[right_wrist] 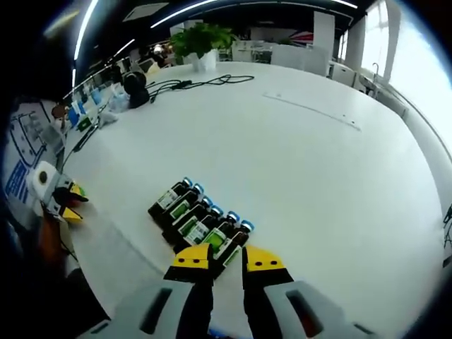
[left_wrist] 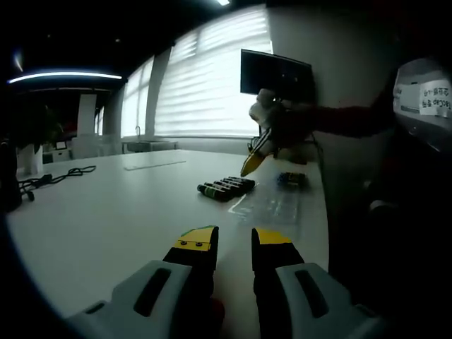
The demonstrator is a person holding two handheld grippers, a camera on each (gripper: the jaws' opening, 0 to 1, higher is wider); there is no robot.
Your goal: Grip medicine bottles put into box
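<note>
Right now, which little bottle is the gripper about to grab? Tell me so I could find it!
Look at the big white table and find the row of small dark medicine bottles lying side by side with green labels and blue caps. Follow the row to the end nearest the right gripper. The end bottle lies right at the yellow fingers; its neighbours lie farther off.

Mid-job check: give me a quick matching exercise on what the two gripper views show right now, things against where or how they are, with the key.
Things:
1. medicine bottles
2. left gripper
3. right gripper
4. potted plant

Places or states:
A. at the table's far edge
B. open, above bare table
C. lying side by side in a row
D. open, right at the nearest bottle

Pairs: 1-C, 2-B, 3-D, 4-A
</note>
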